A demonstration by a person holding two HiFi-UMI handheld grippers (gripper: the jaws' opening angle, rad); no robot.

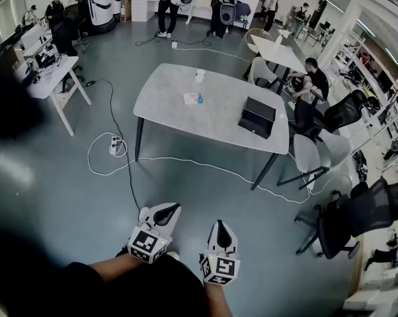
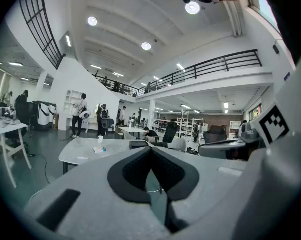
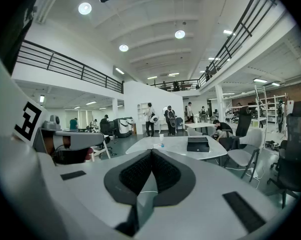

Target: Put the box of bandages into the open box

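Approach stage: both tools empty, well short of the table [image 1: 205, 127].
The left gripper [image 1: 167, 210] and right gripper [image 1: 220, 226] are each clenched on nothing. The bandage box [image 1: 193, 98] lies mid-table; the black open box [image 1: 257, 117] sits near the table's right edge. Risks: jaws arriving unopened would likely shove the light bandage box, and the white cable [image 1: 186, 160] on the floor before the table could snag a foot.

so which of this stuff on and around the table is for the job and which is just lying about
For the job: box of bandages, black box, both on the grey table.
Just lying about: white cup on the table, power strip on the floor, office chairs.
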